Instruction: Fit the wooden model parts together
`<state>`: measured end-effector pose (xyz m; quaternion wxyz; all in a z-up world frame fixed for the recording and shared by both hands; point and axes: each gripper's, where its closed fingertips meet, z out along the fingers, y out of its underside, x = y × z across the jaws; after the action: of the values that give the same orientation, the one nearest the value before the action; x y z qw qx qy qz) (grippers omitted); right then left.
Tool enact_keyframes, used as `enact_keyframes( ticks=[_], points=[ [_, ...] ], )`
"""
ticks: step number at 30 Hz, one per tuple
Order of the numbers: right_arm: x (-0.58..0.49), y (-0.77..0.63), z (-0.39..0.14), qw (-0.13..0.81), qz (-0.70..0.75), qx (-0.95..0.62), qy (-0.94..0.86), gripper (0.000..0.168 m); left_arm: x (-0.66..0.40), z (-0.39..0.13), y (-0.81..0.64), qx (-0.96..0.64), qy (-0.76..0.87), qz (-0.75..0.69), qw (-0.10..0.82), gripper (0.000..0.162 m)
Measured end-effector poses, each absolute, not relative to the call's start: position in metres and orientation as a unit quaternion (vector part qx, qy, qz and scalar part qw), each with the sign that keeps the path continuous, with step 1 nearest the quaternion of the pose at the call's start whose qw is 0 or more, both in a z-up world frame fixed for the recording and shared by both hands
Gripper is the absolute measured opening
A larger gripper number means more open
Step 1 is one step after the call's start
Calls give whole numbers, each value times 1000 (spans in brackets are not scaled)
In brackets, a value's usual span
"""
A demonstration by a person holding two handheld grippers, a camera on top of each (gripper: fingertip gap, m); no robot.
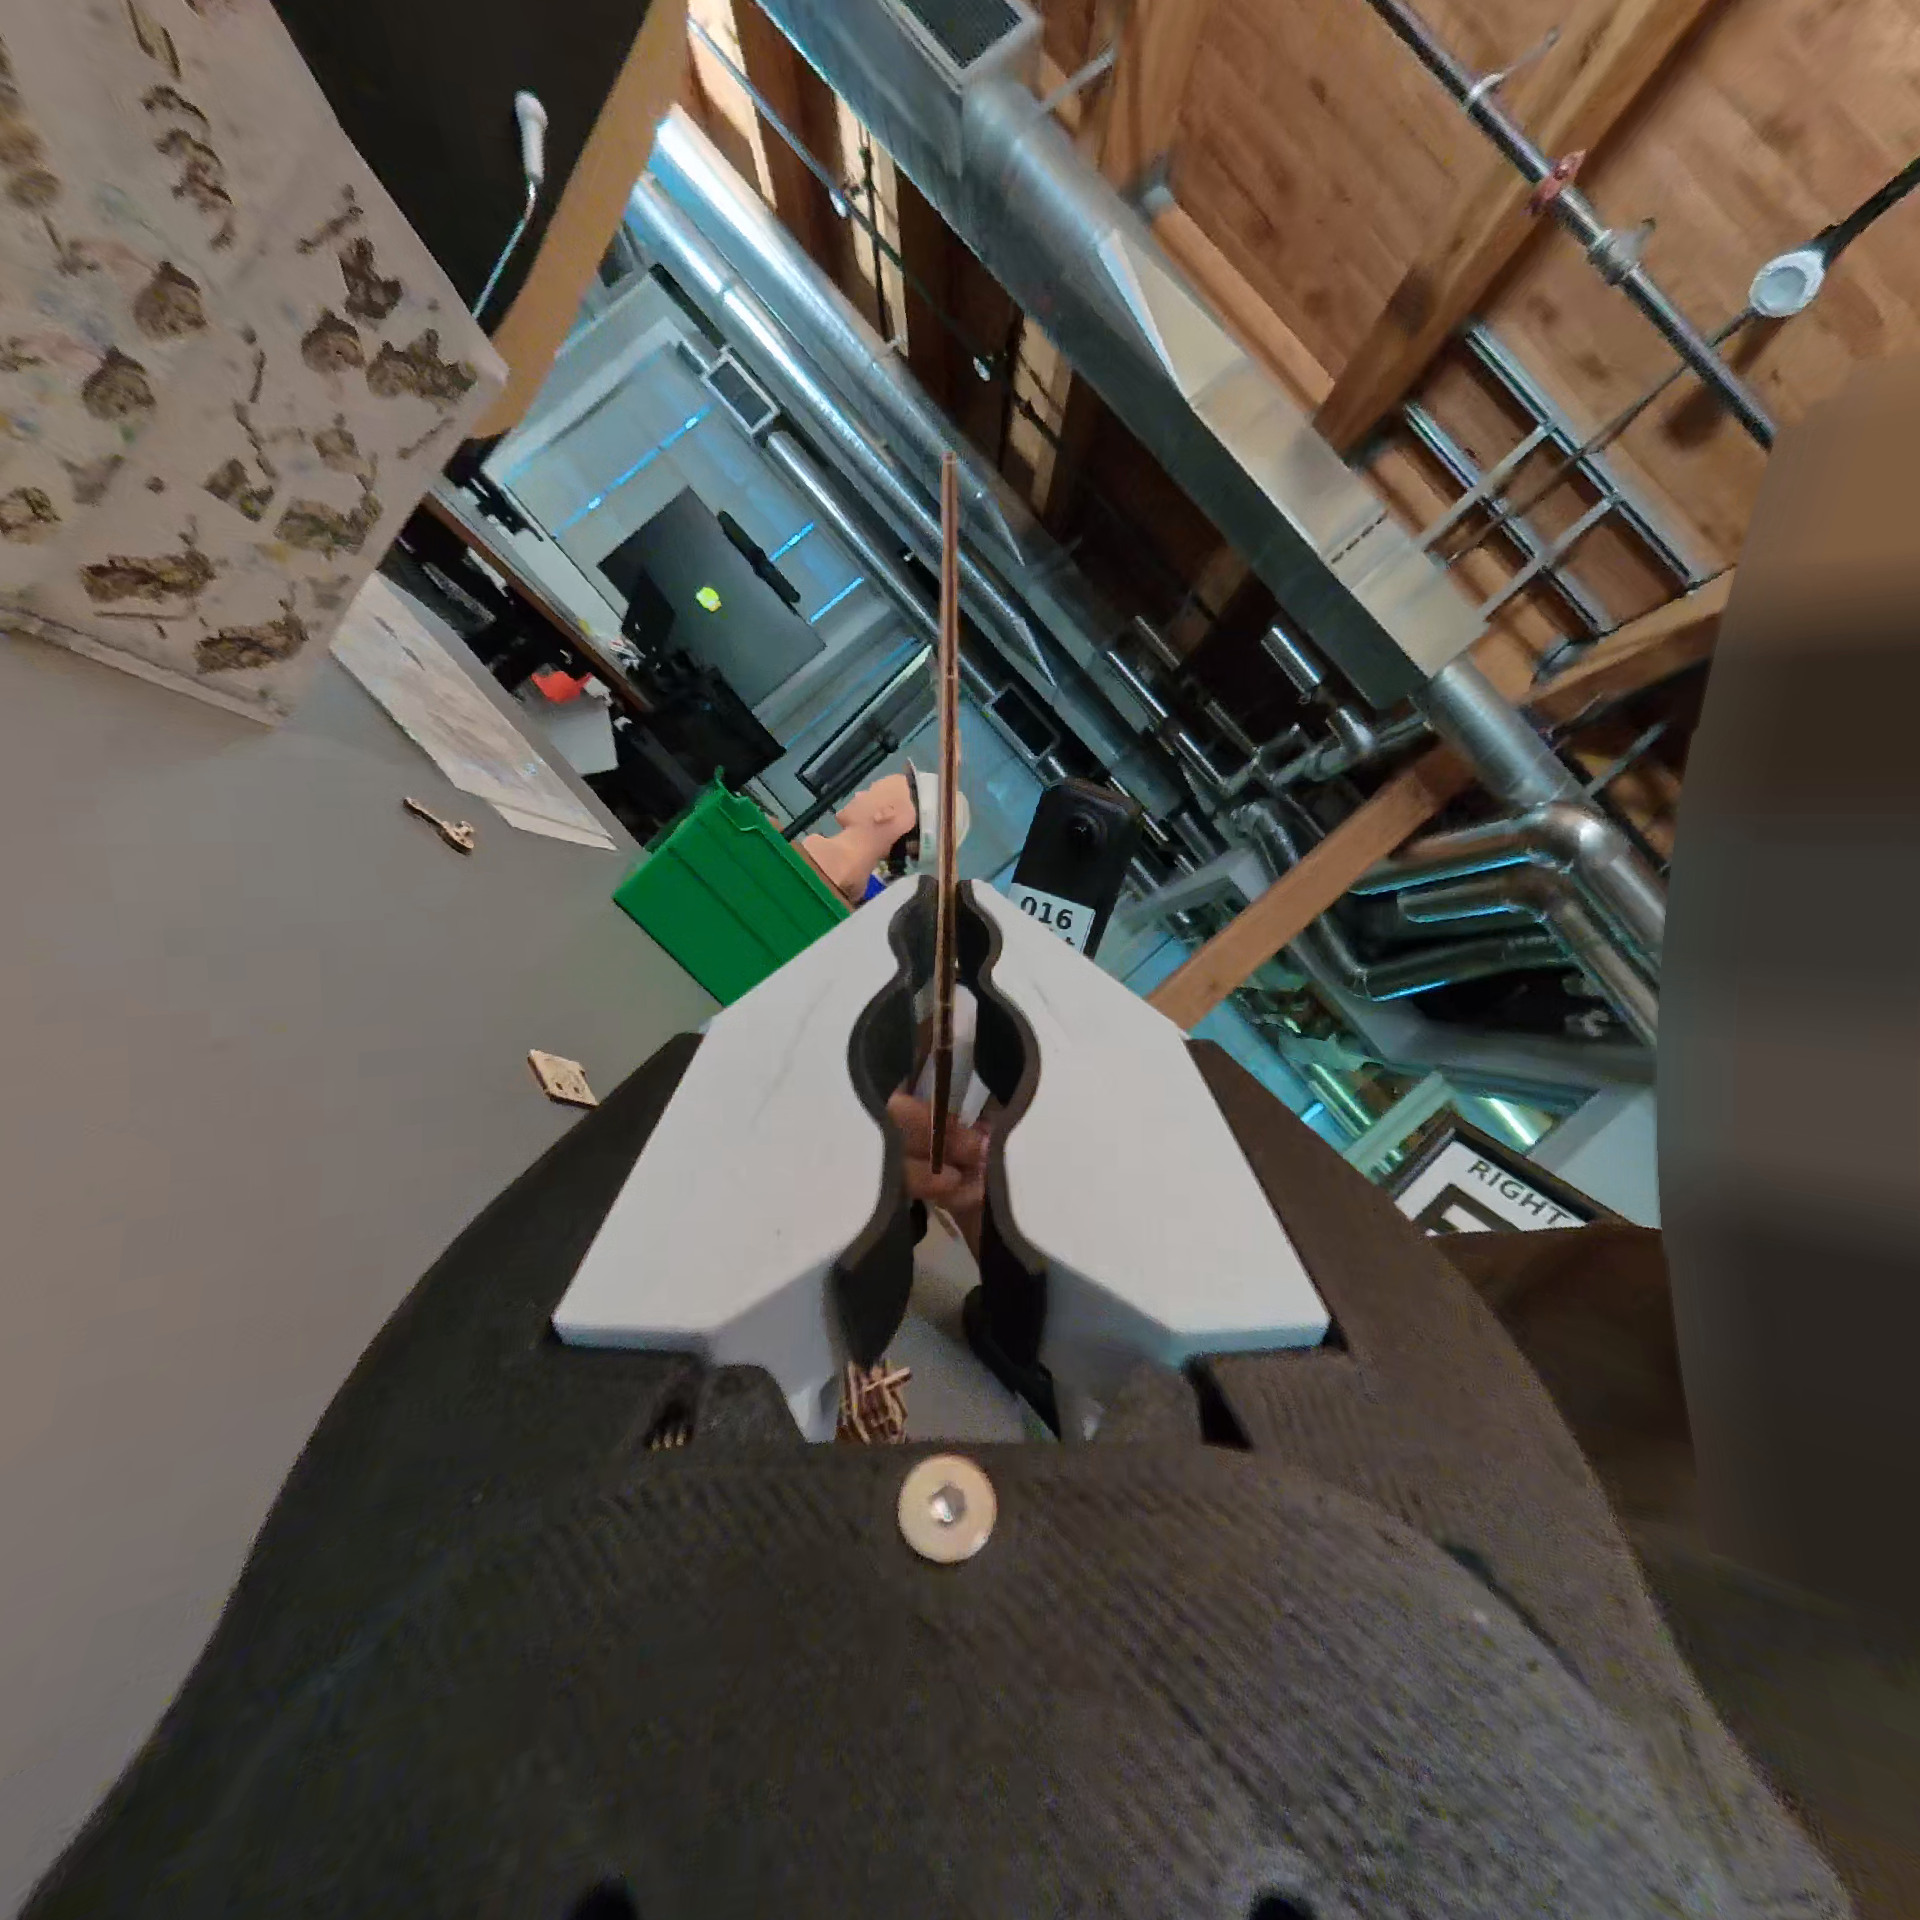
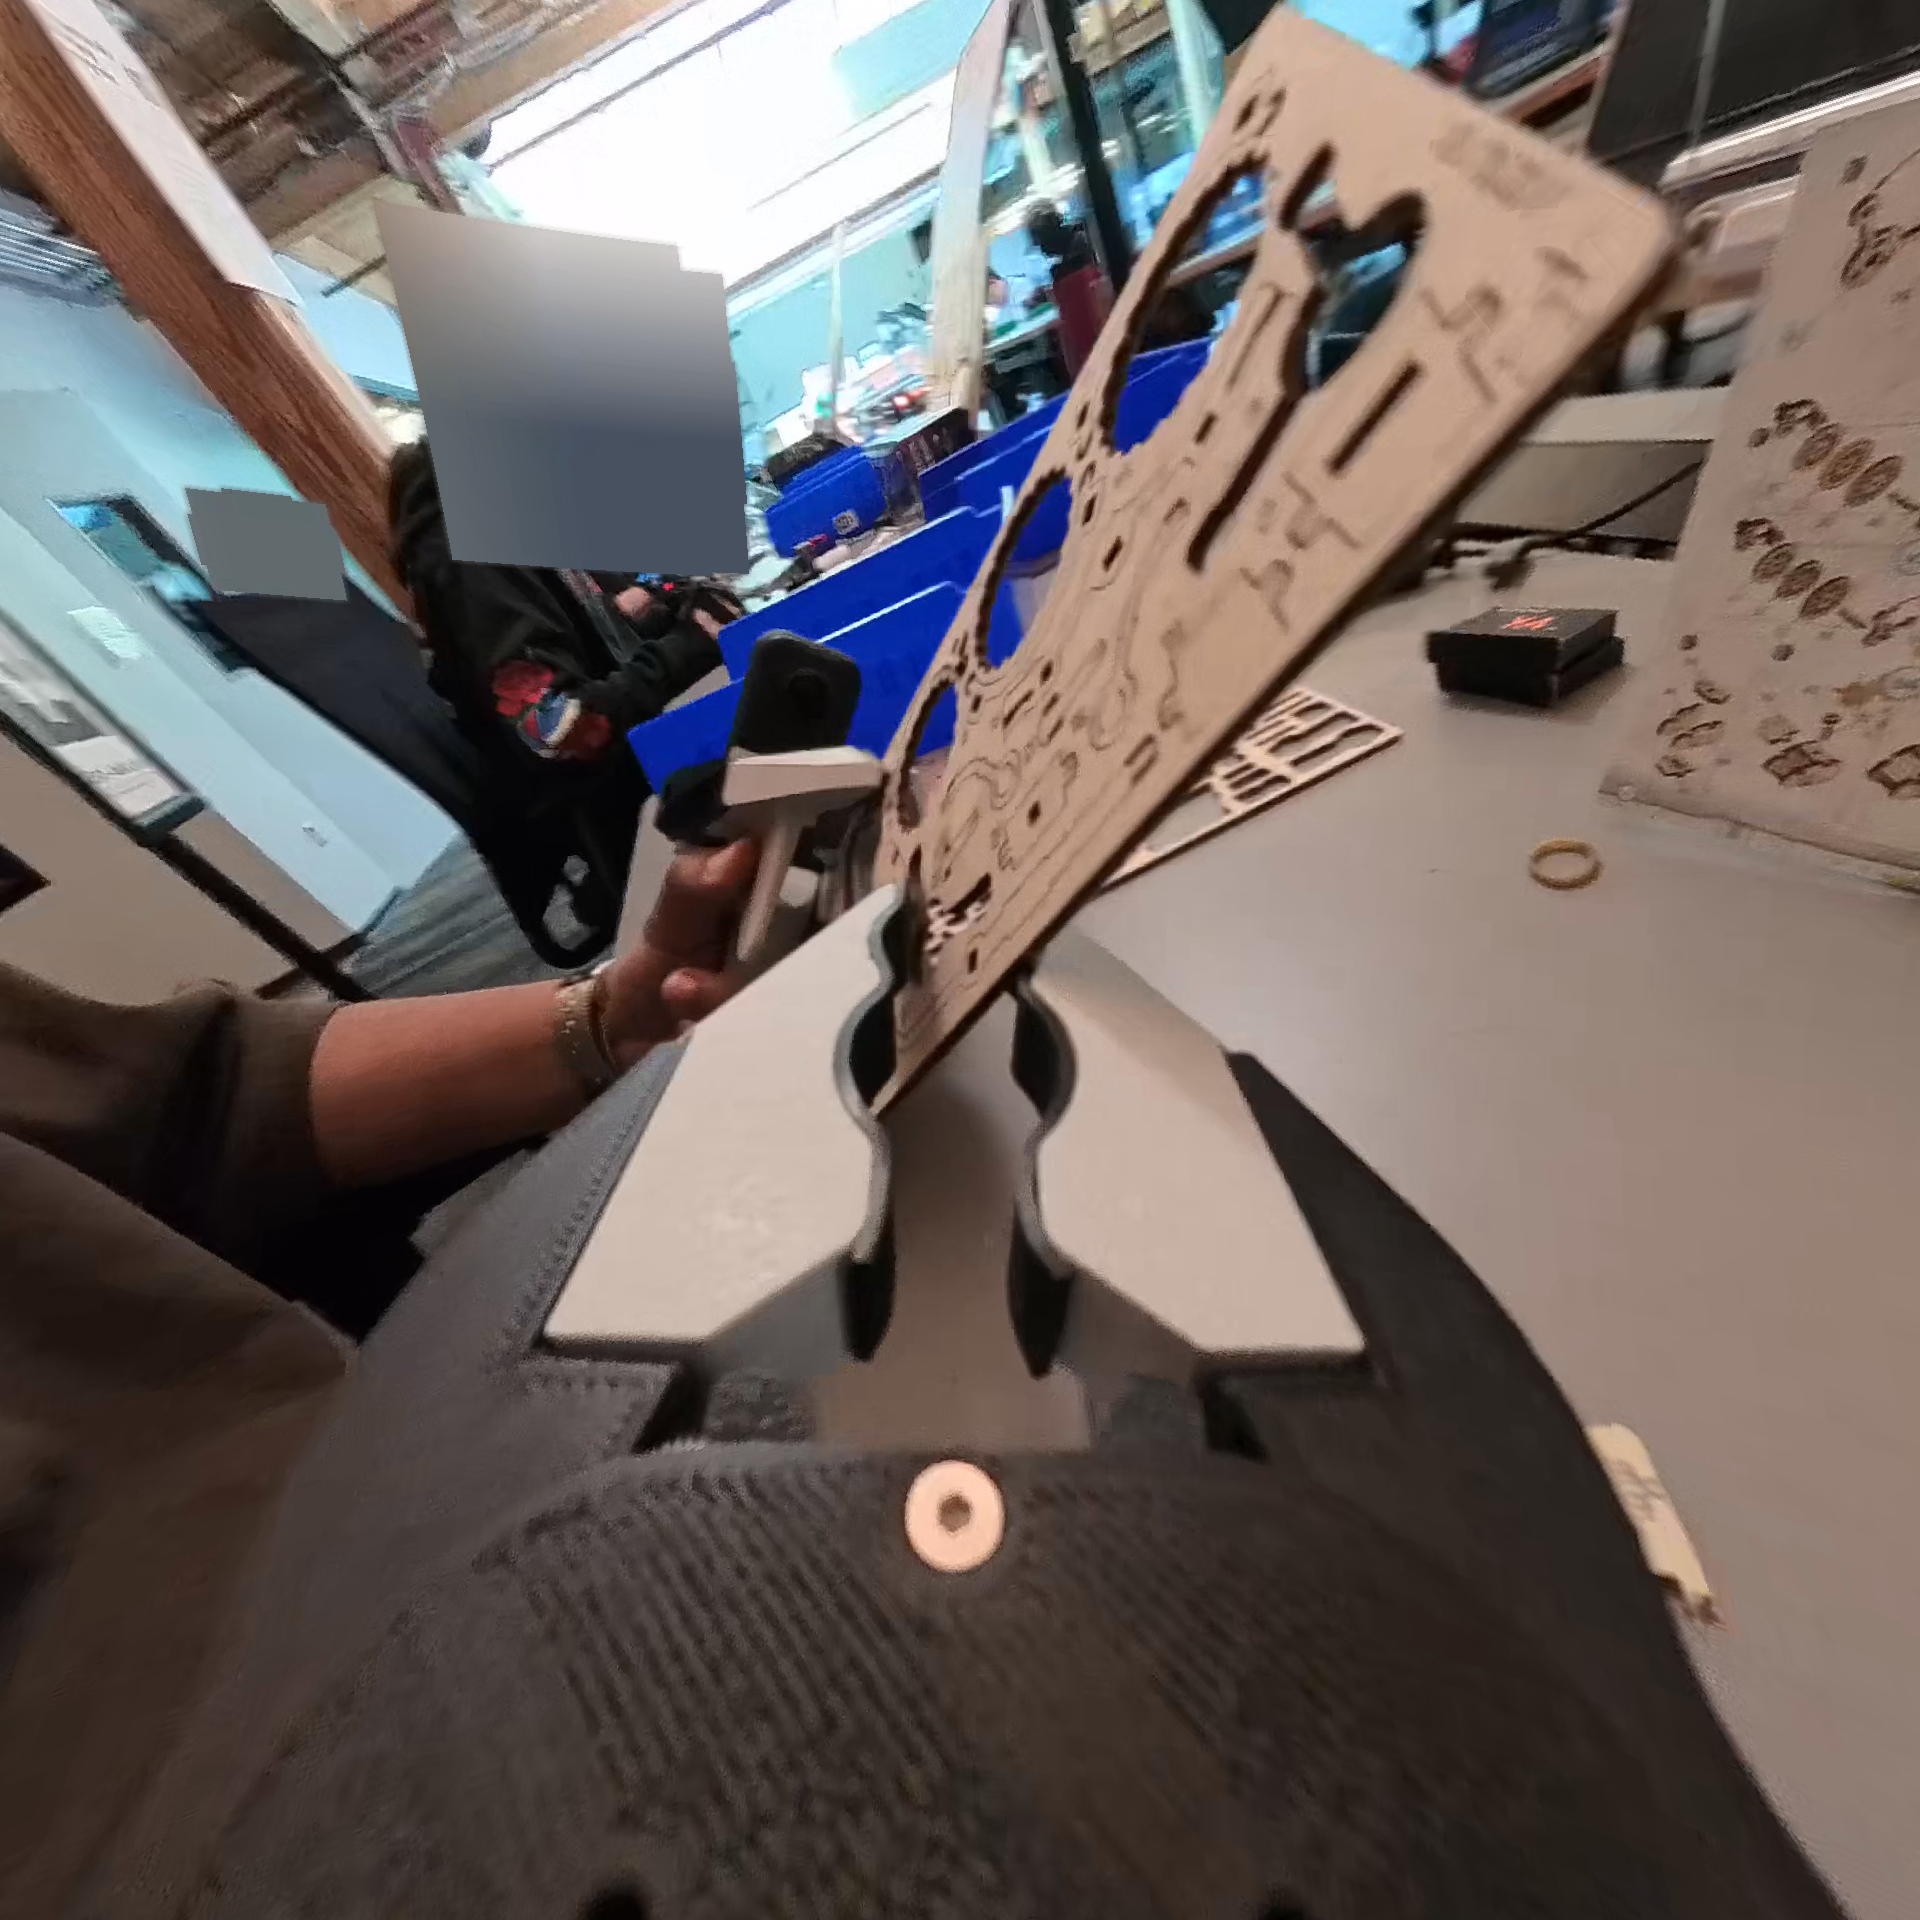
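two loose wooden pieces (image 1: pixel 562 1077) lie on grey table (image 1: pixel 260 1039).

Background stuff: there's a green plastic bin (image 1: pixel 727 902) past the far edge of the grey table (image 1: pixel 208 1039), with a training manikin head (image 1: pixel 878 821) right behind it. Silver metal ducts (image 1: pixel 1091 301) and pipes run under the wooden ceiling (image 1: pixel 1351 135). On the other side, a row of blue plastic bins (image 2: pixel 883 603), a small flat black box (image 2: pixel 1525 649) on the tabletop and a tan rubber band (image 2: pixel 1565 863) lying nearer. A person in dark clothes (image 2: pixel 540 665) sits behind.
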<state>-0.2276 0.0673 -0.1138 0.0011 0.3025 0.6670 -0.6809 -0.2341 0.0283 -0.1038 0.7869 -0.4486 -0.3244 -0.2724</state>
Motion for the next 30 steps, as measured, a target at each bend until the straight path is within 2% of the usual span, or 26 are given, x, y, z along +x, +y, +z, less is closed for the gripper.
enact_keyframes(
  ticks=[4, 7, 16, 20, 24, 30],
  points=[
    [-221, 66, -113, 56, -676, 291, 675, 1, -238, -112, 27, -485, -328, -240, 774, 5],
    [-218, 66, -120, 54, -653, 279, 702, 1, -239, -113, 25, -507, -318, -214, 772, 5],
    [-212, 67, -132, 143, -624, 301, 707, 1, -232, -118, 27, -580, -269, -151, 754, 1],
    [-206, 68, -136, 175, -607, 301, 714, 1, -229, -122, 30, -600, -257, -138, 745, 5],
    [-200, 66, -144, 181, -583, 294, 735, 1, -226, -125, 34, -611, -251, -142, 737, 9],
    [-196, 62, -149, 181, -574, 290, 745, 1, -223, -129, 39, -617, -254, -145, 731, 5]
  ],
)
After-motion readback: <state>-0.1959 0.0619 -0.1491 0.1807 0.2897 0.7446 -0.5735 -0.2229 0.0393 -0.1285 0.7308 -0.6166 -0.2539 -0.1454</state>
